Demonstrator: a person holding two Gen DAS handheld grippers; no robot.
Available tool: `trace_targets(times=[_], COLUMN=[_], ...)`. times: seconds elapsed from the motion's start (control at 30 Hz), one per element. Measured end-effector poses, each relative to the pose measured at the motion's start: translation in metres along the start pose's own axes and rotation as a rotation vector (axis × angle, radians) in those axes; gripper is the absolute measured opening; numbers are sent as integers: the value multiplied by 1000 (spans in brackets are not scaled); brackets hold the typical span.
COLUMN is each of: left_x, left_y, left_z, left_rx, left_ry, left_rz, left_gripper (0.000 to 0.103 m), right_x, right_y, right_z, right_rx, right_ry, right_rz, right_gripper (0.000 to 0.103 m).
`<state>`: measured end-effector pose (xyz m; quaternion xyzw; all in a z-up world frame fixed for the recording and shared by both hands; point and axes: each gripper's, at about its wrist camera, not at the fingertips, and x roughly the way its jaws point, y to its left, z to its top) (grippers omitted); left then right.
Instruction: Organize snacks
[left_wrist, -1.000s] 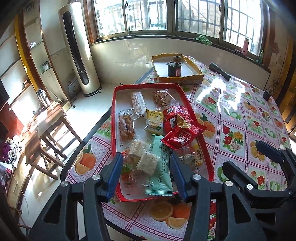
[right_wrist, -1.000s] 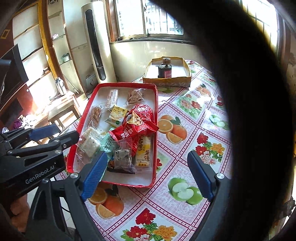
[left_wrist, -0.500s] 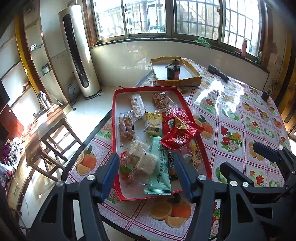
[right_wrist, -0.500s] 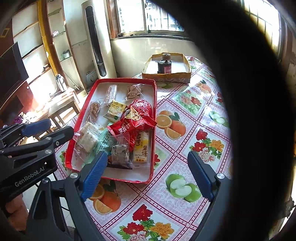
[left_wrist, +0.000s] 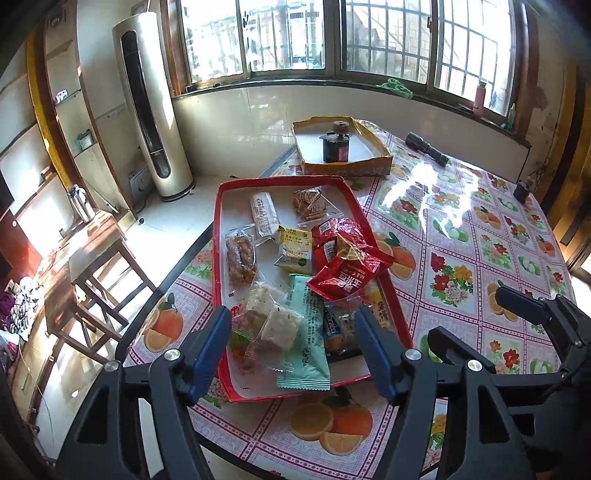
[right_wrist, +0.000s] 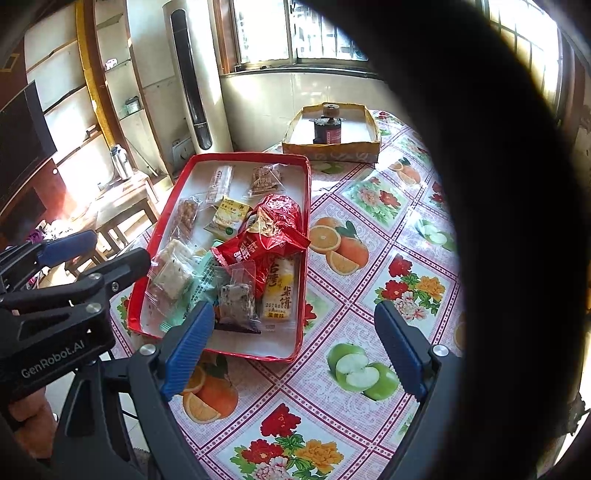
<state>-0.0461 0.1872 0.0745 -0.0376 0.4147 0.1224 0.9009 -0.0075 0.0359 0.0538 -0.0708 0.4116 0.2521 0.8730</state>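
Note:
A red tray holds several wrapped snacks: a crumpled red bag, a pale green packet, clear-wrapped white cakes, a yellow packet and a yellow rice-cake bar. My left gripper is open and empty, above the tray's near end. My right gripper is open and empty, near the tray's near right corner. Each gripper shows in the other's view.
A yellow cardboard box with a dark jar stands behind the tray. A black flashlight lies at the back right. The fruit-patterned tablecloth covers the table. A dark blur hides the right wrist view's right side.
Both grippers have drawn back and risen slightly, so the tray sits a little farther off. Both stay open and empty. The snacks have not moved.

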Motion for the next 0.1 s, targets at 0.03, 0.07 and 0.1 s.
trace_targets(times=[0.03, 0.07, 0.1], left_x=[0, -1, -2], left_y=[0, -1, -2], left_z=[0, 1, 1], left_rx=[0, 4, 8], left_ry=[-1, -5, -8], left_rz=[6, 6, 10], left_gripper=[69, 71, 72], right_x=[0, -1, -1], right_y=[0, -1, -2], right_z=[0, 0, 0], right_rx=[4, 6, 9], right_ry=[1, 1, 0], right_rz=[1, 2, 1], right_gripper=[89, 89, 89])
